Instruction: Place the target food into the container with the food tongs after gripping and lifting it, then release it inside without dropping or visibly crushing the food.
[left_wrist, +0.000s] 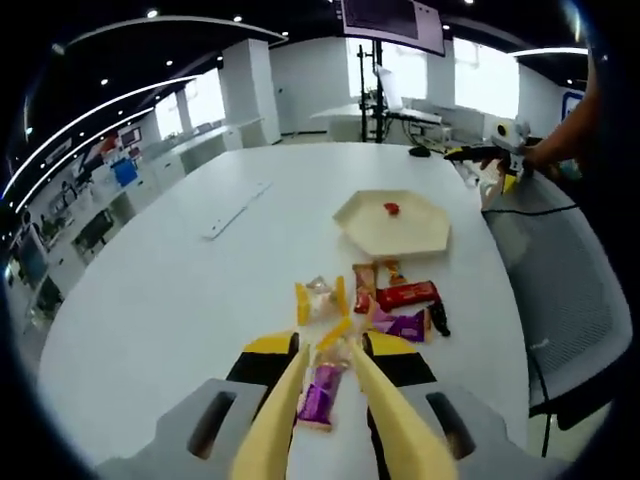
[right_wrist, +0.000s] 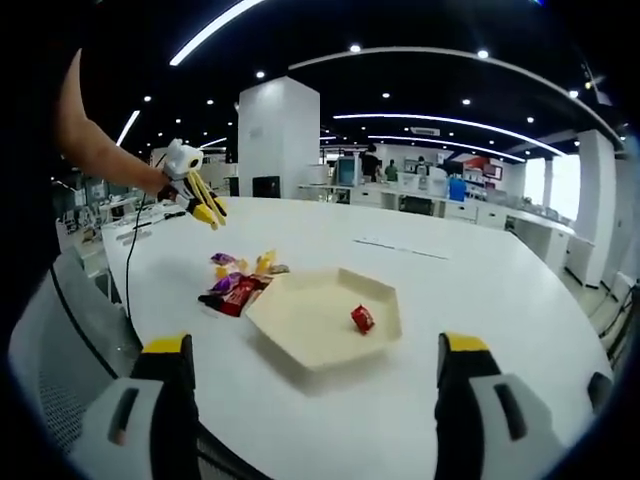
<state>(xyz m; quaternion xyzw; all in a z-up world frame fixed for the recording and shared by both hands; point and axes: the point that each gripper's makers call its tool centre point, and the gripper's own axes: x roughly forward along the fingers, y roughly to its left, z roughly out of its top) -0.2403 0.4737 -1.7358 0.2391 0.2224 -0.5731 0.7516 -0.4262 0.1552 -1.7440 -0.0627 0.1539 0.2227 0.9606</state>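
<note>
- Tongs of the left gripper, 2 yellow blades, are drawn narrow around a purple-wrapped snack that sits pinched between them, its yellow-ended wrapper poking past the tips; it reads as held clear of the white counter, though whether it is fully lifted I cannot tell
- Left to right in the left gripper view: a flat white strip lies well apart on the counter, then the loose pile of snacks, namely a clear packet with yellow ends, an orange one, a red one and a purple one, all just beyond the tips
- Past the pile sits the hexagonal tray, pale and shallow, with 1 small red sweet already inside
- Far right in that view, the right gripper hangs in a hand over the counter edge, beside a grey mesh chair
- From the right gripper view, its own black, yellow-capped jaws stand wide with nothing between them, low at the near counter edge; the left gripper hovers at upper left above the pile, which lies just beside the tray
- Step in hand, as I judge it: the snack is gripped and the carry is due
- Next move calls for passing forward over the pile to the tray, keeping the squeeze light so the wrapper is not crushed, lowering inside the rim, then opening
</note>
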